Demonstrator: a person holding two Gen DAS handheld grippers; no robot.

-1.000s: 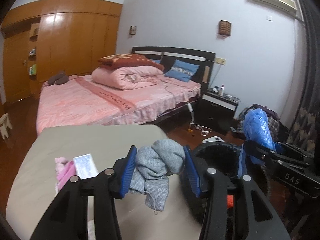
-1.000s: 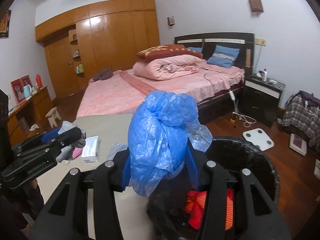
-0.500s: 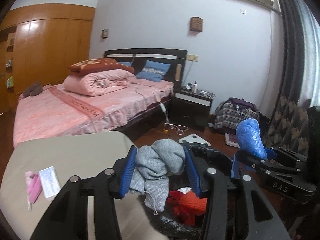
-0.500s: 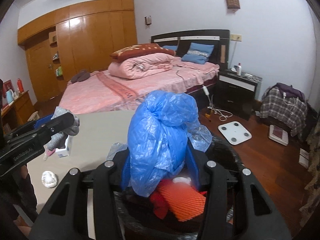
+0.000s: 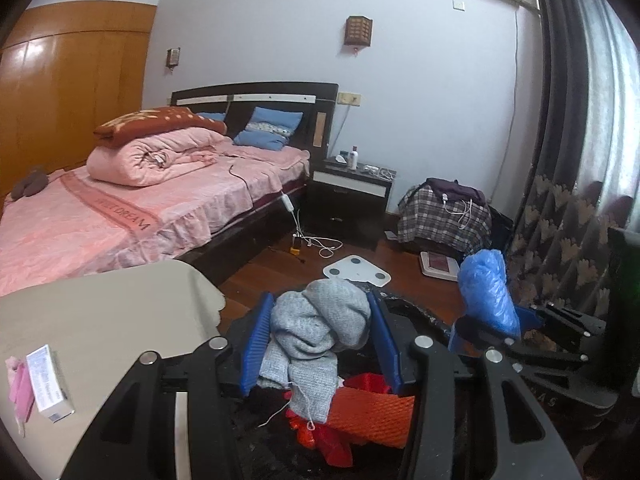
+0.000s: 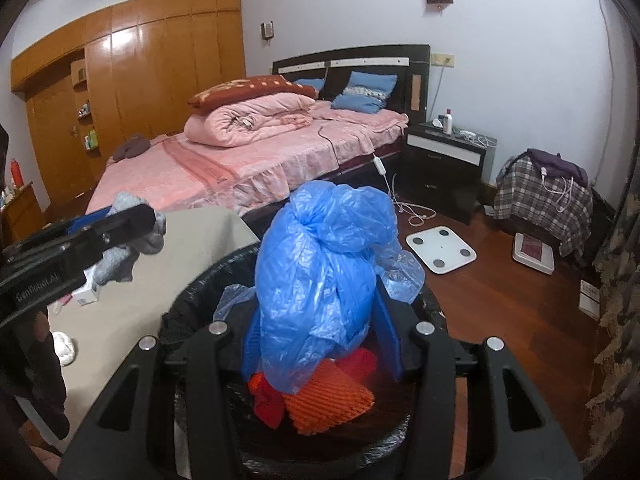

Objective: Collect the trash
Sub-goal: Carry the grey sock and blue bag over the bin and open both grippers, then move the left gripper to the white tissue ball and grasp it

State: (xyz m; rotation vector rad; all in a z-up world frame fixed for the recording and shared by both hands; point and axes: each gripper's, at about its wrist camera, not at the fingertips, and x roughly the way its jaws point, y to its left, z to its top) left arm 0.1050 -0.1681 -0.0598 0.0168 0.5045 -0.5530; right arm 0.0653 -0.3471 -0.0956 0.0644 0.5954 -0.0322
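While both tools hang over the black-lined trash bin (image 6: 400, 448), my left tool (image 5: 320, 344) pinches a grey knitted cloth (image 5: 316, 336) between its blue pads and my right tool (image 6: 320, 340) grips a crumpled blue plastic bag (image 6: 320, 272); orange netting (image 6: 328, 396) lies inside the bin

Crumpled grey knit cloth (image 5: 318, 334), a loose thread dangling, and knotted blue plastic bag (image 6: 320, 280), bunched and upright, both hang over the black-lined trash bin (image 6: 188, 300), which already holds orange mesh foam (image 6: 328, 398) and red scraps (image 5: 332, 438), right of the beige table.
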